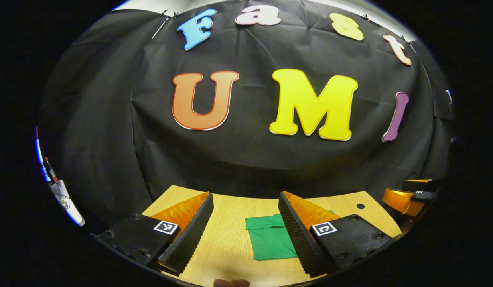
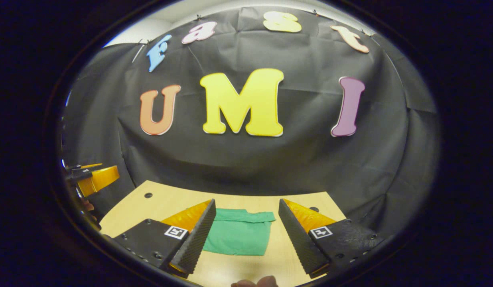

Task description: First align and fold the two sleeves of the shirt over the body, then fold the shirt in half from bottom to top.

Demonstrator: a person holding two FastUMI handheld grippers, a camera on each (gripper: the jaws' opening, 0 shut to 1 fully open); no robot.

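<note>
The green shirt (image 1: 270,237) lies flat on the wooden table (image 1: 226,247), folded into a compact rectangle with its collar edge toward the booth wall. In the left gripper view, the left gripper (image 1: 244,233) hangs above the table with its 2 fingers spread well apart and nothing between them; the shirt sits ahead, its right part hidden behind the right-hand finger (image 1: 296,235). The other finger (image 1: 190,235) stands over bare wood, apart from the cloth. At the far right of this view the right gripper (image 1: 406,197) shows near the table's edge, too small and cut off to judge from here. A small dark hole (image 1: 360,206) marks the tabletop near that corner. In the right gripper view, the right gripper (image 2: 246,235) is likewise held above the table, fingers wide apart and empty, with the shirt (image 2: 238,235) lying between and beyond them; the shirt's left edge is covered by the left-hand finger (image 2: 196,237). The left gripper (image 2: 93,177) appears at the far left of this view, raised off the table beside its corner. Neither gripper touches the shirt.
</note>
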